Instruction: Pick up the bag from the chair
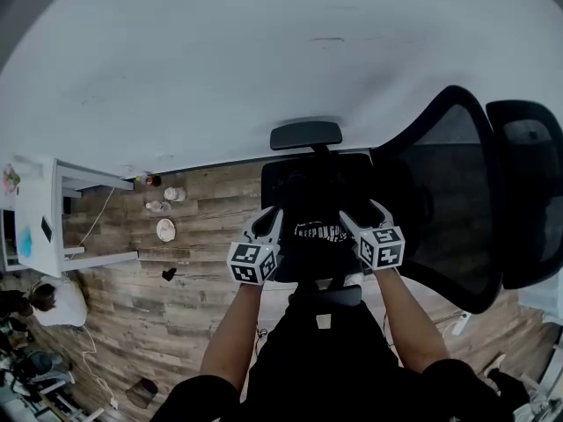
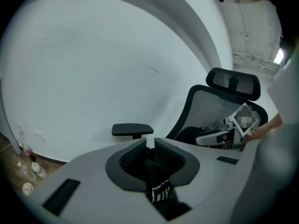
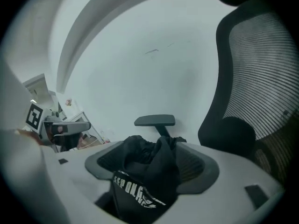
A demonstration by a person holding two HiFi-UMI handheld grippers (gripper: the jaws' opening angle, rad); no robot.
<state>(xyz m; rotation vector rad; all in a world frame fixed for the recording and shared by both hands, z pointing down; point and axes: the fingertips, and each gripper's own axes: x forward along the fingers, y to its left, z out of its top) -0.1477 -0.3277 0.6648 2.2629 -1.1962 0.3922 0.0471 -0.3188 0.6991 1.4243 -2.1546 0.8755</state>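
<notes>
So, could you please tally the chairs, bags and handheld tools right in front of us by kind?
Black mesh-backed office chair: 1
Black fabric bag with white lettering: 1
Grey handheld tools, left tool and right tool: 2
Total: 4

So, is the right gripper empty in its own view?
No, the right gripper has the black bag bunched between its jaws, with white print showing on the fabric.
</notes>
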